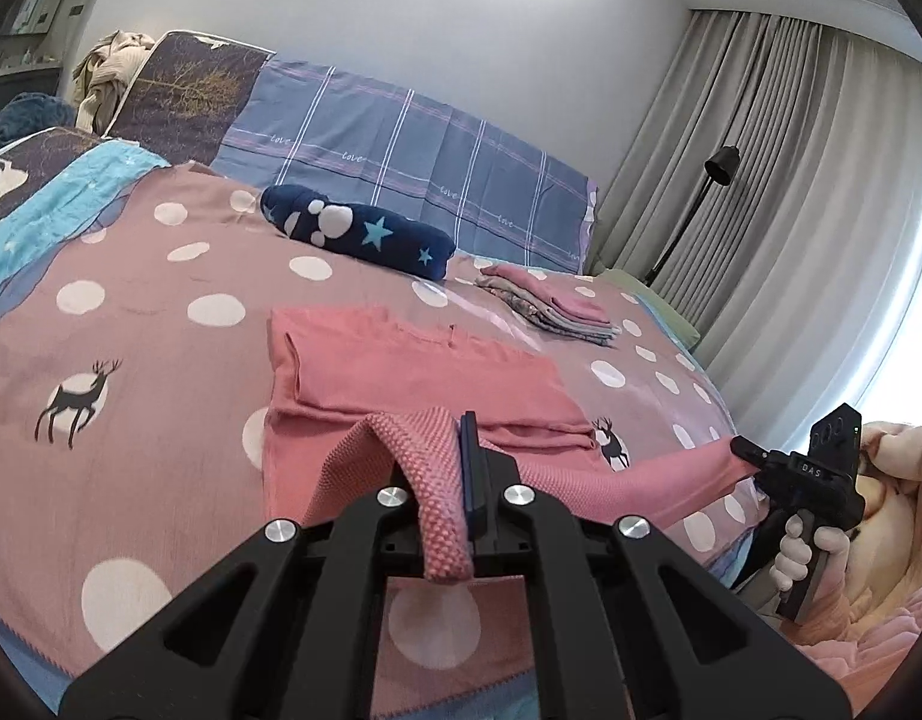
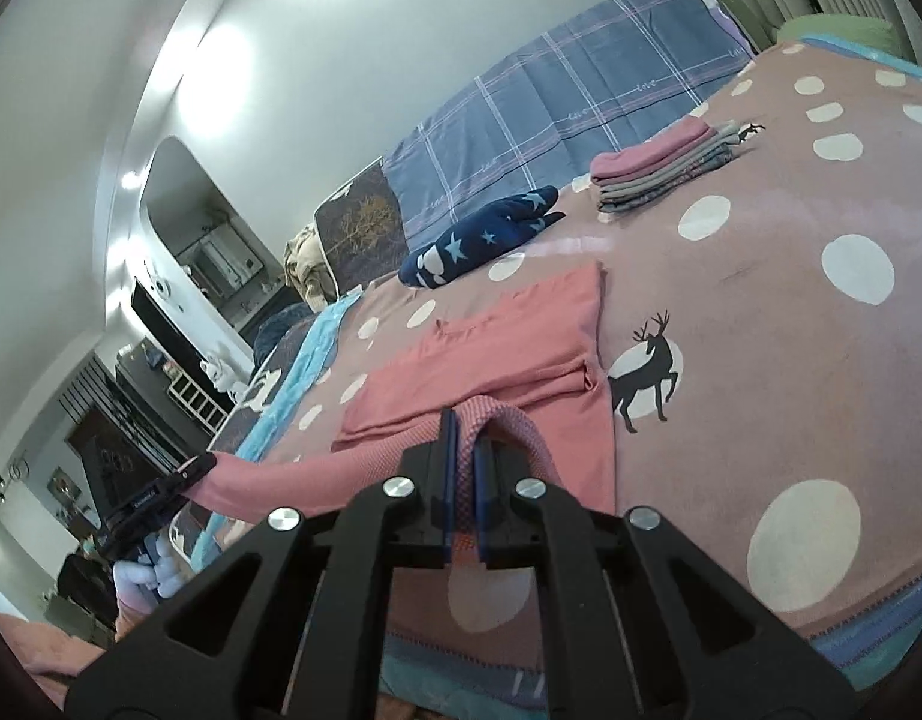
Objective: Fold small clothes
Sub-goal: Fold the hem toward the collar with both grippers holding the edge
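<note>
A pink knit garment (image 1: 413, 378) lies partly folded on the pink dotted bedspread (image 1: 161, 300); it also shows in the right wrist view (image 2: 490, 354). My left gripper (image 1: 455, 468) is shut on its near hem at the left corner. My right gripper (image 2: 463, 468) is shut on the near hem at the right corner. The hem is lifted off the bed and stretched between the two grippers. The right gripper shows in the left wrist view (image 1: 742, 450), and the left gripper shows in the right wrist view (image 2: 197, 468).
A stack of folded clothes (image 1: 550, 306) sits at the far right of the bed. A rolled navy star blanket (image 1: 359, 231) lies behind the garment. Pillows (image 1: 401, 144) line the headboard. Curtains and a floor lamp (image 1: 718, 168) stand on the right.
</note>
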Demonstrator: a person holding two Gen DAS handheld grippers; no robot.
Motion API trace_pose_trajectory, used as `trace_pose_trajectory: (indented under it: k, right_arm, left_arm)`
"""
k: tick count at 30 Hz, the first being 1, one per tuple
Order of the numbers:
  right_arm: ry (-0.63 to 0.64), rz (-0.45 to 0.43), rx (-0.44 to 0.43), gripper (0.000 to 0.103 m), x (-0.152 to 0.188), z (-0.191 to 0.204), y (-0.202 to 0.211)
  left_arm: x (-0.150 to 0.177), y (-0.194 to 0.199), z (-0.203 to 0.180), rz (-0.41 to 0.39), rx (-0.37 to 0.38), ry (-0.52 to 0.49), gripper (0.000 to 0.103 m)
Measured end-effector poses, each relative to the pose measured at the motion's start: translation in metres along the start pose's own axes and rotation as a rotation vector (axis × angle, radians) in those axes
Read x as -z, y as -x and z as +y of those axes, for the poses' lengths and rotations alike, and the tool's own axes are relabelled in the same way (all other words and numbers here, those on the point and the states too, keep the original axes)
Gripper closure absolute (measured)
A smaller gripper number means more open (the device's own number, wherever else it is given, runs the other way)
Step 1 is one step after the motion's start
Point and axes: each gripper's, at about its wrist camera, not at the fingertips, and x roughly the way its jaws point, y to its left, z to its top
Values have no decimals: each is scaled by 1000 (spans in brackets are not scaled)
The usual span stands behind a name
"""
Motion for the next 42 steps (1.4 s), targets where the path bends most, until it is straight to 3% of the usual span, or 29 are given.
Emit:
trace_pose_trajectory:
  k: [12,21,25,31,42]
  right_arm:
    - [-29,16,-4,97,-29,-17,-37]
    - [47,-8,16,97,-67,-10,-67]
    - [99,-30,59,96,-88,-8,-87]
    - [103,-31,73,96,-114,-17,-126]
    - [107,41,121,95,-142,-42,-204]
  left_arm:
    - [-28,-40,9,22,-44,-3,100]
    - [-69,-75,15,29,-88,-48,100]
    - [-90,-98,11,33,-110,-96,100]
    - [-112,-137,28,63,-146,-77,100]
    - [-129,-223,71,158,-221,-67,100]
